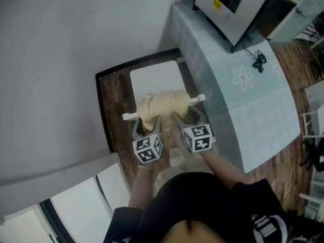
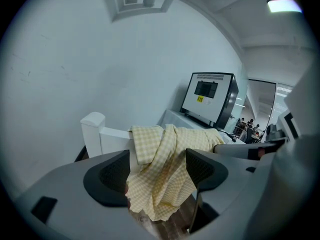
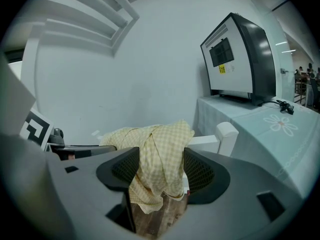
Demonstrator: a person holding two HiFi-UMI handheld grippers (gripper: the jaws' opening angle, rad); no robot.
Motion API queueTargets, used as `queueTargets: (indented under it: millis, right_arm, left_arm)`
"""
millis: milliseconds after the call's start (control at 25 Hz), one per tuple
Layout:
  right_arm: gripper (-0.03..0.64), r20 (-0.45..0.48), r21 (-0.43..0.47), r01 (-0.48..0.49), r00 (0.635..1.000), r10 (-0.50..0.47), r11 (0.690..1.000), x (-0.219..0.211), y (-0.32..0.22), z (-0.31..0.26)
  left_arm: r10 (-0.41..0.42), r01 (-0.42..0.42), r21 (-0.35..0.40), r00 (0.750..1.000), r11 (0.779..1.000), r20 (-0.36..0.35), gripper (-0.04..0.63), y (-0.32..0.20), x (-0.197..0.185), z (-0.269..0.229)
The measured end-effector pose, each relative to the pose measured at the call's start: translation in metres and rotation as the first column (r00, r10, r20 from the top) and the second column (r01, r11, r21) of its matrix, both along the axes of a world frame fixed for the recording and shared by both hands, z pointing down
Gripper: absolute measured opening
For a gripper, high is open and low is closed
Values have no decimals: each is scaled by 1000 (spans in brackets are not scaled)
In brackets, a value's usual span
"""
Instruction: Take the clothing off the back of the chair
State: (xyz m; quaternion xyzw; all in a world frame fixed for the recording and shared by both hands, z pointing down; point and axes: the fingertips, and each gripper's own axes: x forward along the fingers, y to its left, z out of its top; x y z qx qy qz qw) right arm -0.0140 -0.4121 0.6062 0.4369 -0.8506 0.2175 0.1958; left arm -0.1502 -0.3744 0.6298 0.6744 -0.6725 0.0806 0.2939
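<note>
Grey wall (image 1: 61, 59) fills the left and far side. A table (image 1: 263, 115) under a pale blue cloth runs along the right, with a white box machine (image 1: 233, 4) with a dark screen at its far end and a black cable (image 1: 259, 59) near that. The white chair (image 1: 154, 80) stands between wall and table on the wood floor (image 1: 114, 110). Only the head view shows its seat, both grippers side by side and the person's forearms. The clothing (image 1: 162, 105), pale yellow, is bunched over the chair's back rail, nearer the right end. The head view shows it as a plain lump. The gripper views show the check pattern and folds hanging down the near side of the rail. The left gripper (image 1: 148, 125) and right gripper (image 1: 188, 119) sit just near of the rail, each with its marker cube (image 1: 148, 149) toward the person. The left gripper view has its jaws spread wide and hanging cloth in the gap, not pinched, plus the rail's left post (image 2: 93, 131). The right gripper view shows the same: jaws wide apart, cloth between them, no squeeze, and the right post (image 3: 227, 134) instead.
</note>
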Motion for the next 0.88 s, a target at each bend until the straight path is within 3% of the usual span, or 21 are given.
queueTargets:
  millis: [560,680,880]
  right_arm:
    - [270,-16,9,-4,1000,5,1000,0,-6,7]
    - [259,-24,-2,2,1000,-2,1000,-1,-6,8]
    - [179,-42,3,13,999,-13,1000,-3,-7,8]
  left_arm:
    - [-7,8,4,1000,1000,-11,328,-9,5,7]
    - [13,-13,5,1000,1000,-11,285,-10,9,6]
    - [50,-50,10,999,999,-19,200,-13,18,4]
